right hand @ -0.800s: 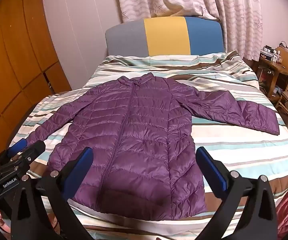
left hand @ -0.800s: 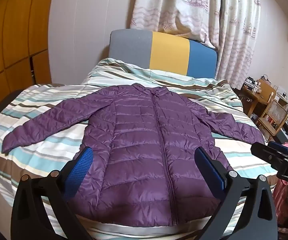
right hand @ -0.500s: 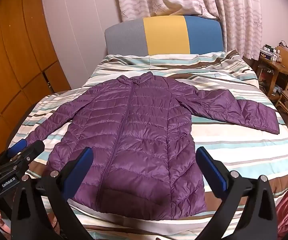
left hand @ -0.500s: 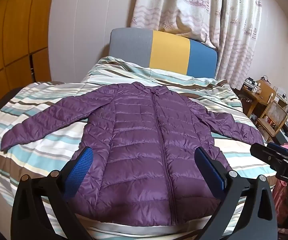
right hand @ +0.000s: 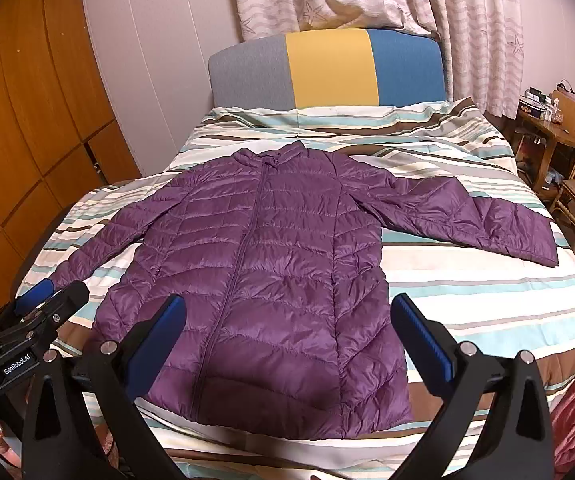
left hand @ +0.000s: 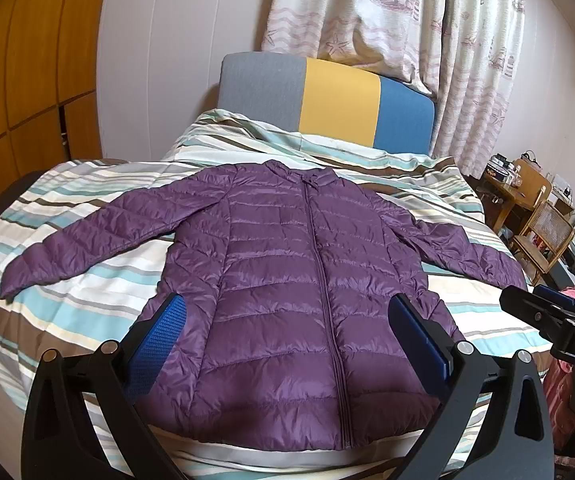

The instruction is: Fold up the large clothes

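A: Well, noted from left to right. The left hand-held gripper [left hand: 287, 332] is held wide, nothing between its blue pads, tipped down toward the bed [left hand: 87, 304]. The purple jacket [left hand: 299, 280] is laid flat on the striped cover, front up, zipped shut, collar toward the headboard [left hand: 327, 104], hem nearest the grippers.

B: And the long axis?

A: Hem to collar, running straight away from both grippers. The sleeves are spread out to either side. The left sleeve cuff [left hand: 19, 276] is seen well off to the left of the left gripper; the right sleeve cuff [right hand: 527, 240] lies well off to the right of the right hand-held gripper [right hand: 289, 332], also held wide and empty.

B: Nearer hand?

A: Each cuff is judged nearer its own side's gripper; neither is touched. The hem lies just ahead of both.

B: Look of the garment?

A: Quilted, puffy, slightly glossy, lightly wrinkled; no fold made yet.
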### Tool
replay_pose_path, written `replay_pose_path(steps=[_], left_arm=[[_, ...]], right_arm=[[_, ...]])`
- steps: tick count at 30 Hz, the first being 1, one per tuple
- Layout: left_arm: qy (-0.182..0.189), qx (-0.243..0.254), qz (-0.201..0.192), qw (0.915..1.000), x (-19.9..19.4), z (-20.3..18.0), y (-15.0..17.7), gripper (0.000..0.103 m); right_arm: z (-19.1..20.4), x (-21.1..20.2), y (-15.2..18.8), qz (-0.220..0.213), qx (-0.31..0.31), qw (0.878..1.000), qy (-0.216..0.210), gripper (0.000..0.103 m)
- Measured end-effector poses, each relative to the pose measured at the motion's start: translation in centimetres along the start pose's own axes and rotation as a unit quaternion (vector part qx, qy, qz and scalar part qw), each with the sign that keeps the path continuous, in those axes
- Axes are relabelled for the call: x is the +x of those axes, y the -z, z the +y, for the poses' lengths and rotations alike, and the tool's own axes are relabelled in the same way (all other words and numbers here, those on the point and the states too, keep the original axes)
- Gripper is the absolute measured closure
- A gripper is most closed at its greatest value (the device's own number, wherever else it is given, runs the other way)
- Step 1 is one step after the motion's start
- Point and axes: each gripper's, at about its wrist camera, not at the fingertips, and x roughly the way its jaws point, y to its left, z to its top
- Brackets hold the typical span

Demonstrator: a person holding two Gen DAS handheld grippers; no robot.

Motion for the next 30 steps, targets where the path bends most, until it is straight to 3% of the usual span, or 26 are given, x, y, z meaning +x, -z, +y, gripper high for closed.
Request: replay_pose_path(steps=[30], left_arm=[[-0.001,-0.006,0.008,0.9999,0.8,-0.3,1.7,0.003]], right_arm=[[-0.2,0.7,0.3,0.005,0.001,1.000,0.003,0.002]])
